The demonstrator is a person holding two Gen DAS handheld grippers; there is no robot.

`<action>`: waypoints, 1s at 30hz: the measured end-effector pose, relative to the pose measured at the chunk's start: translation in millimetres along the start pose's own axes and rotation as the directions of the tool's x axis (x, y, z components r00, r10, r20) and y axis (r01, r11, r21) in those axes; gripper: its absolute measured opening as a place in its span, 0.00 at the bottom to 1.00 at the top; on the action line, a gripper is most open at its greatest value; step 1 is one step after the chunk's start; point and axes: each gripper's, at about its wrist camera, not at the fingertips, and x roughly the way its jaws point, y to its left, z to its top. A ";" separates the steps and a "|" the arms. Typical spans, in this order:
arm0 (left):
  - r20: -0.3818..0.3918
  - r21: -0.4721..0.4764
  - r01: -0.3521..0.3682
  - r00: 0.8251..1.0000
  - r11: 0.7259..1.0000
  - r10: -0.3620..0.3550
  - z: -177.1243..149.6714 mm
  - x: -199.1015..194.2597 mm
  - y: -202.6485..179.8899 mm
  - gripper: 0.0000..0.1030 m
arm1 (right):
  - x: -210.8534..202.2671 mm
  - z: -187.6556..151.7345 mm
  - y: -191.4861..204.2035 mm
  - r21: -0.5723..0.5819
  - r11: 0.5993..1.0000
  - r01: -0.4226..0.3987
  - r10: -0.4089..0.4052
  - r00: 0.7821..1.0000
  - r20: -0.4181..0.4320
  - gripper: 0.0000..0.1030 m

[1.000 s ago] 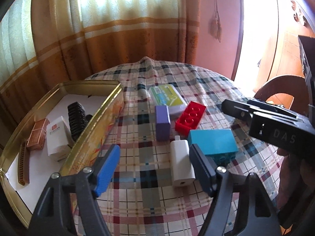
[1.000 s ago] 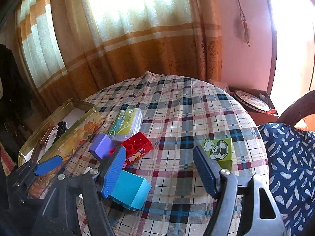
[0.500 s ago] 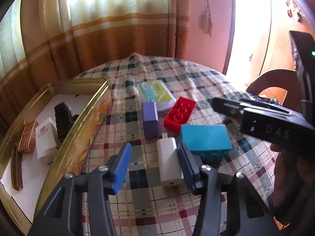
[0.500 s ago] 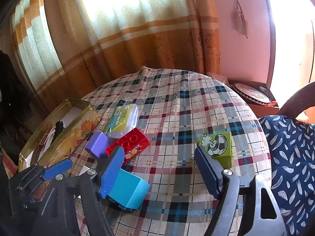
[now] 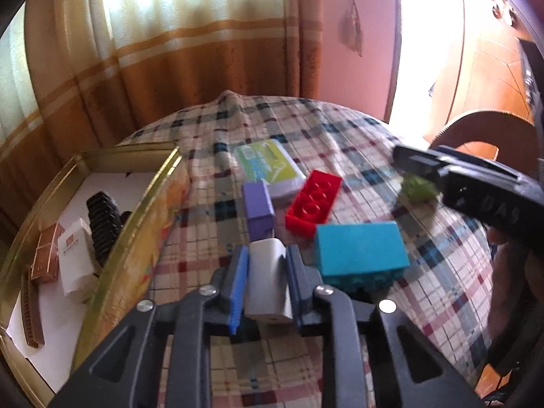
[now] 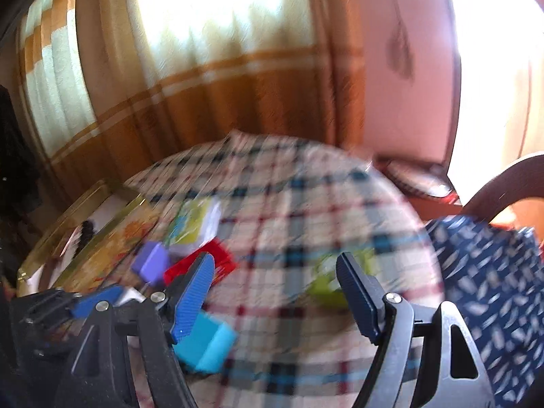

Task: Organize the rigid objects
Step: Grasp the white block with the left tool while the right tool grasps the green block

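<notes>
My left gripper (image 5: 265, 265) is shut on a white charger (image 5: 267, 282) on the plaid table. Just beyond it lie a purple block (image 5: 257, 204), a red brick (image 5: 314, 200), a teal block (image 5: 360, 255) and a green-labelled clear case (image 5: 268, 166). My right gripper (image 6: 275, 272) is open and empty above the table, near a blurred green block (image 6: 328, 278). It also shows in the left wrist view (image 5: 476, 183) at the right. The gold tin (image 5: 136, 238) at the left holds a black comb, a white box, a brown box and a brown comb.
The round table's plaid cloth (image 5: 340, 129) drops off at the far and right edges. Curtains hang behind. A chair with a blue patterned cushion (image 6: 493, 272) stands at the right. The right wrist view is motion-blurred.
My left gripper moved forward over the white charger and closed on it. My right gripper stayed open and moved toward the green block, blurring its view.
</notes>
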 end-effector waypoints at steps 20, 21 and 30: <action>0.026 -0.063 -0.047 0.998 0.997 0.049 1.4 4.1 17.8 0.19 | 29.5 2.7 -21.0 -0.017 0.997 0.077 -0.078 0.986 -0.148 0.74; 0.026 -0.065 -0.044 0.999 0.997 0.046 1.2 5.0 17.7 0.19 | 32.5 1.3 -20.8 -0.023 0.996 0.087 -0.090 0.984 -0.155 0.74; 0.045 -0.104 -0.033 0.998 0.994 0.037 -0.5 2.6 24.2 0.19 | 41.2 -6.5 -20.4 -0.062 0.994 0.090 -0.101 0.977 -0.188 0.51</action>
